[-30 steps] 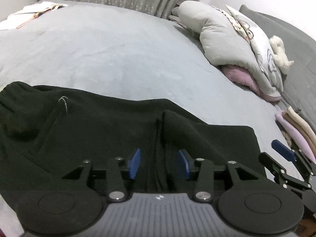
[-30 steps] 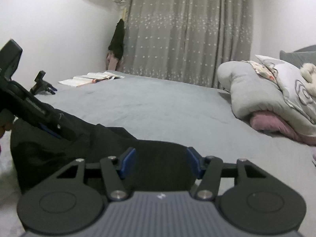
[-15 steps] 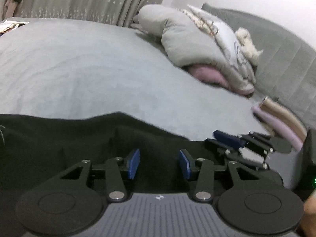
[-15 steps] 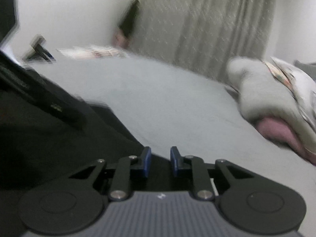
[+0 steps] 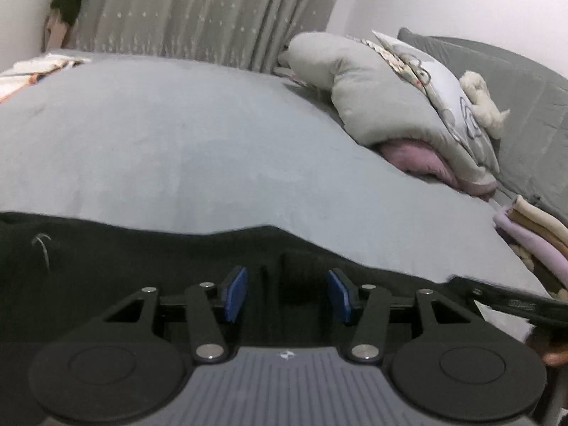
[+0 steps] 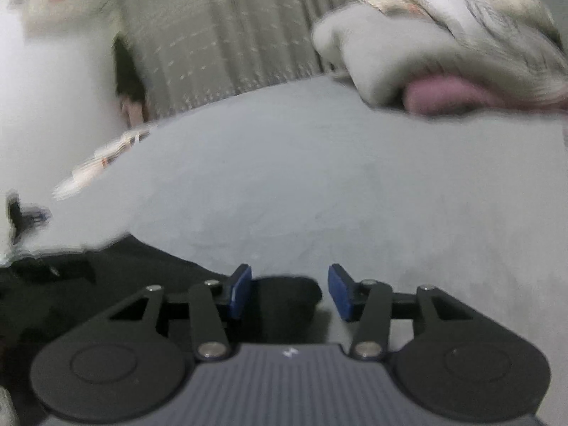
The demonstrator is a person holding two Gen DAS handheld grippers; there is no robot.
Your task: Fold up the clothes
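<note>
A black garment (image 5: 142, 259) lies flat on the grey bed (image 5: 198, 149), at the near edge of both views. My left gripper (image 5: 287, 298) is open, low over the garment, its blue pads (image 5: 236, 293) apart with dark cloth between them. My right gripper (image 6: 289, 293) is open too, over the garment's right end (image 6: 106, 284); a dark corner of cloth lies between its jaws. The right wrist view is blurred. Part of the right gripper shows at the right edge of the left wrist view (image 5: 511, 303).
Grey pillows over a pink one (image 5: 401, 106) and a white plush toy (image 5: 482, 99) lie at the bed's far right. A stack of folded clothes (image 5: 532, 234) sits at the right. Papers (image 5: 32, 71) lie at the far left. A curtain (image 5: 198, 10) hangs behind.
My right gripper closed to a narrow gap half a second ago and has opened again, swinging right. My left gripper stayed open and dropped lower over the garment.
</note>
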